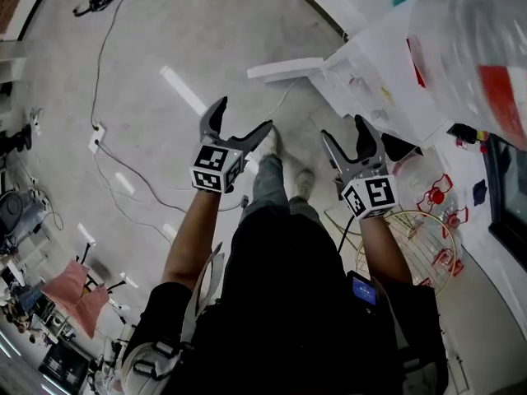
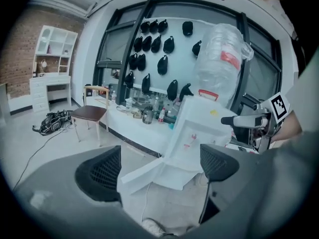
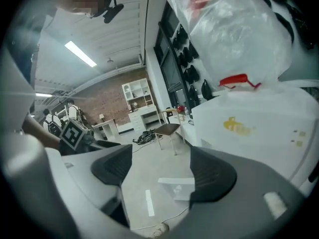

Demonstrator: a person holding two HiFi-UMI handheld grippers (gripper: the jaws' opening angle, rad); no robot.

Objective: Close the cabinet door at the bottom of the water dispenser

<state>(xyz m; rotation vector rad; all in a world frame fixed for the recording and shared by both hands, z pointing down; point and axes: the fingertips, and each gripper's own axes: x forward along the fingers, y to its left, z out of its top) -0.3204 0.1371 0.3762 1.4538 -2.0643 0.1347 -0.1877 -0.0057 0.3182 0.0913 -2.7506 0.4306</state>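
The white water dispenser [image 1: 387, 72] stands at the upper right, with a plastic-wrapped bottle [image 1: 478, 48] on top. Its bottom cabinet door [image 1: 288, 68] stands open, swung out to the left above the floor. My left gripper [image 1: 243, 115] is open and empty, short of the door's free end. My right gripper [image 1: 344, 132] is open and empty too, just in front of the dispenser's body. The left gripper view looks at the door [image 2: 144, 171] between wide-apart jaws. The right gripper view shows the door [image 3: 174, 187] low ahead and the dispenser [image 3: 259, 128] close on the right.
A cable [image 1: 107, 138] runs over the grey floor to a power strip [image 1: 96, 137]. A round wire basket [image 1: 424, 245] lies at my right. My shoe [image 1: 270, 142] is below the door. A chair [image 2: 89, 114] and a counter with bottles [image 2: 144, 116] stand beyond.
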